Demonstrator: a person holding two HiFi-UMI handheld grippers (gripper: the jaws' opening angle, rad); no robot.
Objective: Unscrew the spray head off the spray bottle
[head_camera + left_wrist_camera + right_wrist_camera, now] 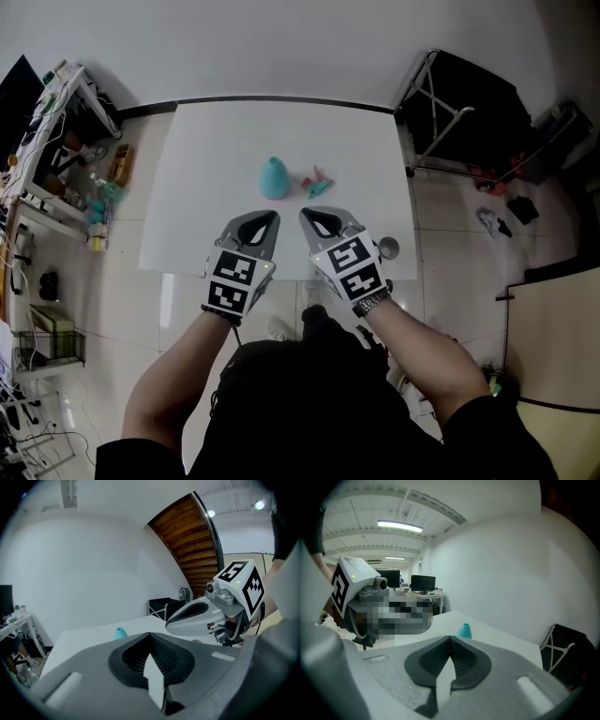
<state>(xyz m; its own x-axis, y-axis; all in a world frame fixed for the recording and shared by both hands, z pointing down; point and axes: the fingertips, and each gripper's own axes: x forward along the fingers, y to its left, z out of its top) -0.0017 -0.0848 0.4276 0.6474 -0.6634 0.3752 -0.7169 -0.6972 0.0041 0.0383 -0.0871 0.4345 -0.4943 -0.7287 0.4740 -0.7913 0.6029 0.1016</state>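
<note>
A: While both sit over the table (206, 187) at its near edge, what's the L gripper (273, 217) doing?
B: Jaws fully together, nothing in them. Teal spray bottle (274, 178) stands mid-table just beyond; spray head (317, 183) lies beside it, detached.
A: R gripper (304, 214)?
B: Same, closed & empty. Wide free tabletop either side of the items.
</note>
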